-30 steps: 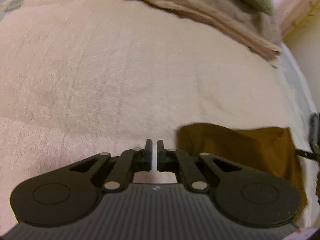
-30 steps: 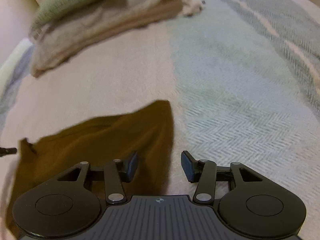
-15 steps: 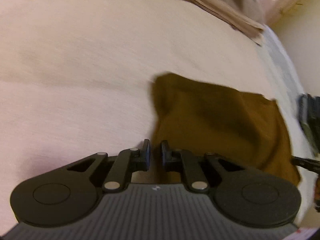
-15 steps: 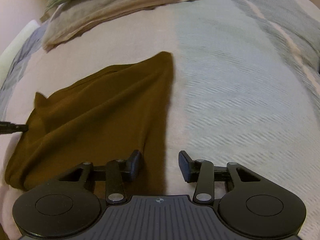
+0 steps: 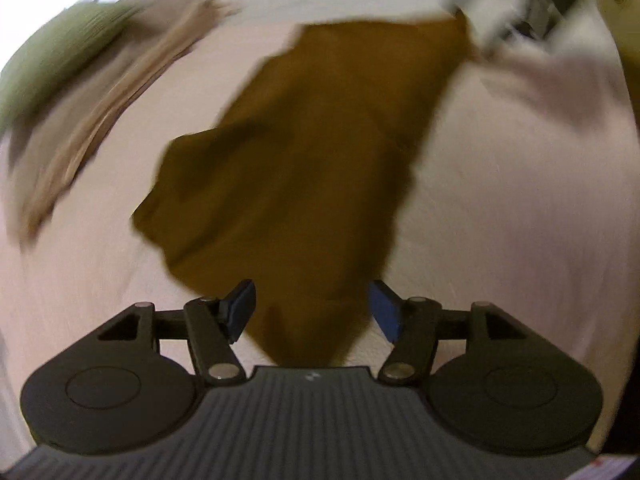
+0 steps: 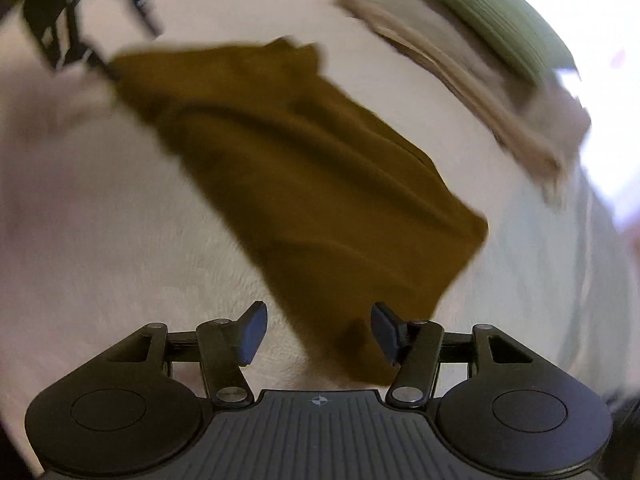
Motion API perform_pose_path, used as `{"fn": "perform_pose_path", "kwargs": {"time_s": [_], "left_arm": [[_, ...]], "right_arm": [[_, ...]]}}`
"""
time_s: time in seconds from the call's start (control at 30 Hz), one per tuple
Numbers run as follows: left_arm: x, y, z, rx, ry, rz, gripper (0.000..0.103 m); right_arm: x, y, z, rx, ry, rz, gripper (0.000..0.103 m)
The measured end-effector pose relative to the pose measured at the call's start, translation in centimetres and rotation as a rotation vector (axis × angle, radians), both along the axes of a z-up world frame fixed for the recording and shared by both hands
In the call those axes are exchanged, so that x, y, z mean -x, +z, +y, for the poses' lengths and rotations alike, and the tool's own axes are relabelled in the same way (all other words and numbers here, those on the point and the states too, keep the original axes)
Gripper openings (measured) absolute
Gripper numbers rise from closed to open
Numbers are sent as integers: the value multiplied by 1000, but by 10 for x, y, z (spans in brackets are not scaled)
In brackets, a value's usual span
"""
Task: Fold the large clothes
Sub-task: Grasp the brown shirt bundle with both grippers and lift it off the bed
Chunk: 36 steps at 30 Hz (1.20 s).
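A brown garment lies folded into a long strip on the pale pink bedcover. In the left wrist view one narrow end of it lies between and below my left gripper, whose jaws are opening; the pads stand apart from the cloth. In the right wrist view the same brown garment runs from upper left to the bottom, its other end under my right gripper, whose jaws are also opening without pressing on it. Each view shows the other gripper blurred at the cloth's far end.
A stack of folded clothes, beige below and green on top, lies on the bed beyond the brown garment; it also shows as the stack at the left. A grey-striped part of the cover lies to the right.
Both grippers have swung round to the garment's two ends and rolled. The left jaws, nearly shut before, now stand wide apart; the right jaws have widened a little.
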<state>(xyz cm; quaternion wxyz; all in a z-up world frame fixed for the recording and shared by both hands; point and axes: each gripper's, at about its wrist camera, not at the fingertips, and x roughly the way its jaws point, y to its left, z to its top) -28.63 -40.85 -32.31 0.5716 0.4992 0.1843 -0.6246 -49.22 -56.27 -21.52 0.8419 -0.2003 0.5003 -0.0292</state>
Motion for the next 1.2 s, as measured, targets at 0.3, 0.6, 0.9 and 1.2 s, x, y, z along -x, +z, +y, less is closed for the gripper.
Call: {"fn": "perform_pose_path", "kwargs": {"time_s": [0.3, 0.6, 0.9, 1.2], "left_arm": [[-11, -34, 2, 2, -35, -267, 13], [-6, -36, 15, -36, -48, -228, 10], [-45, 109, -7, 152, 69, -192, 10], [42, 88, 73, -7, -39, -40, 10]], "right_arm": [[3, -53, -1, 356, 162, 81, 10], [6, -68, -5, 390, 228, 115, 8], [-19, 87, -43, 320, 112, -45, 2], [58, 54, 8, 209, 119, 104, 2]]}}
